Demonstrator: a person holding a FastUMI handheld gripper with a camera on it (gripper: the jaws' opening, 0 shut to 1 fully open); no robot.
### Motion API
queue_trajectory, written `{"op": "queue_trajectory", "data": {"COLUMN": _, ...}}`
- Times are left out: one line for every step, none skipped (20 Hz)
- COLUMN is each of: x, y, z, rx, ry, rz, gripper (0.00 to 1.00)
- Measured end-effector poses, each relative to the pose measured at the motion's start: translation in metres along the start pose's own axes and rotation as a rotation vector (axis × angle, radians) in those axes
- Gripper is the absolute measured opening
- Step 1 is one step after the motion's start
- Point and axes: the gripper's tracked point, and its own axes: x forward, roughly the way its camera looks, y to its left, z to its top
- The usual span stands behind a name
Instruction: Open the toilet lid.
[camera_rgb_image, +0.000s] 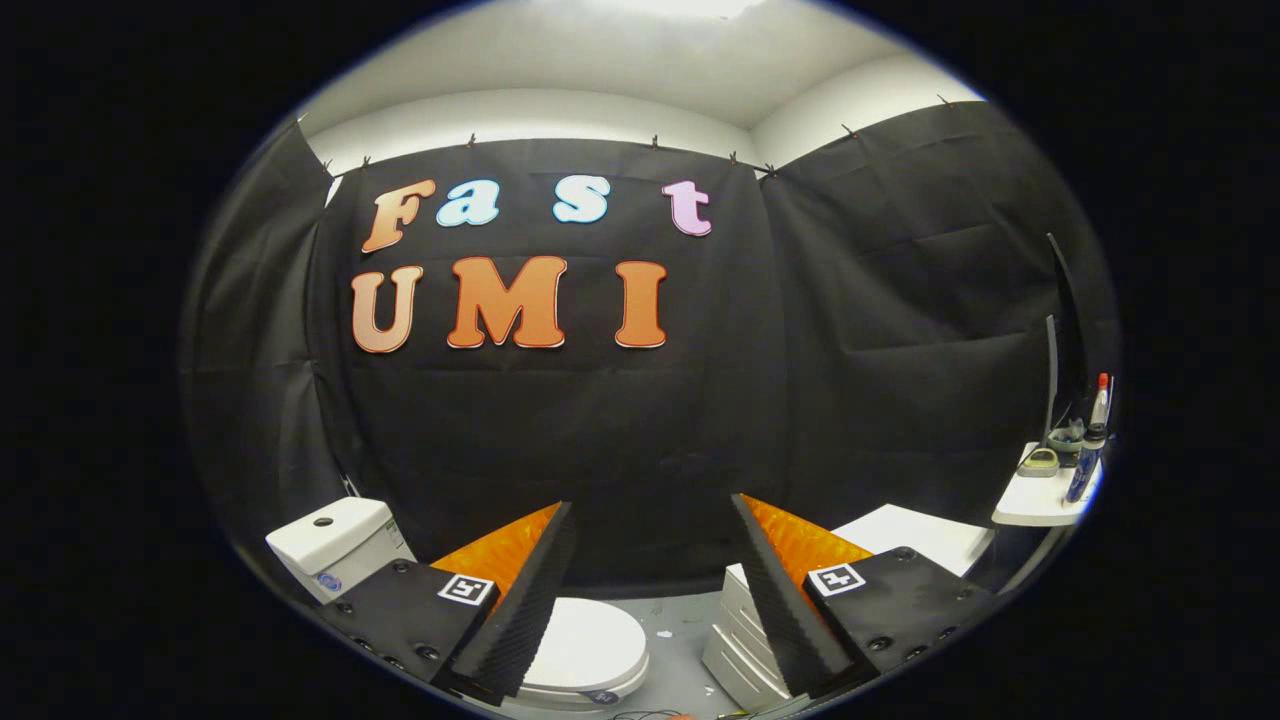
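Note:
A white toilet stands low on the floor below my fingers. Its lid (590, 650) lies flat and closed over the bowl, and its tank (335, 540) sits against the black wall behind my left finger. My gripper (650, 505) is open, its fingers spread wide, high above the toilet and well short of the lid. Nothing is between the fingers. My left finger (525, 600) hides the left part of the lid.
A white drawer cabinet (740, 650) stands on the grey floor just right of the toilet, partly behind my right finger. Further right a white shelf (1035, 500) carries bottles and small items. Black cloth walls close the booth.

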Motion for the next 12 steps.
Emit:
{"op": "queue_trajectory", "data": {"x": 0.002, "y": -0.001, "z": -0.006, "rx": 0.006, "ry": 0.002, "rz": 0.0, "gripper": 0.98}}
{"op": "queue_trajectory", "data": {"x": 0.005, "y": -0.002, "z": -0.011, "rx": 0.016, "ry": -0.007, "rz": 0.001, "gripper": 0.98}}
{"op": "queue_trajectory", "data": {"x": 0.009, "y": -0.003, "z": -0.02, "rx": 0.028, "ry": -0.004, "rz": 0.003, "gripper": 0.98}}
{"op": "queue_trajectory", "data": {"x": 0.014, "y": 0.0, "z": -0.032, "rx": 0.044, "ry": 0.001, "rz": 0.013, "gripper": 0.98}}
{"op": "queue_trajectory", "data": {"x": 0.018, "y": 0.002, "z": -0.045, "rx": 0.059, "ry": 0.006, "rz": 0.026, "gripper": 0.98}}
{"op": "queue_trajectory", "data": {"x": 0.023, "y": 0.004, "z": -0.058, "rx": 0.071, "ry": 0.016, "rz": 0.037, "gripper": 0.98}}
{"op": "queue_trajectory", "data": {"x": 0.027, "y": 0.006, "z": -0.074, "rx": 0.075, "ry": 0.029, "rz": 0.048, "gripper": 0.98}}
{"op": "queue_trajectory", "data": {"x": 0.031, "y": 0.008, "z": -0.091, "rx": 0.075, "ry": 0.047, "rz": 0.06, "gripper": 0.98}}
{"op": "queue_trajectory", "data": {"x": 0.035, "y": 0.011, "z": -0.11, "rx": 0.077, "ry": 0.071, "rz": 0.072, "gripper": 0.98}}
{"op": "queue_trajectory", "data": {"x": 0.039, "y": 0.013, "z": -0.13, "rx": 0.091, "ry": 0.102, "rz": 0.083, "gripper": 0.99}}
{"op": "queue_trajectory", "data": {"x": 0.043, "y": 0.014, "z": -0.152, "rx": 0.107, "ry": 0.141, "rz": 0.091, "gripper": 0.99}}
{"op": "queue_trajectory", "data": {"x": 0.045, "y": 0.013, "z": -0.175, "rx": 0.12, "ry": 0.178, "rz": 0.091, "gripper": 0.99}}
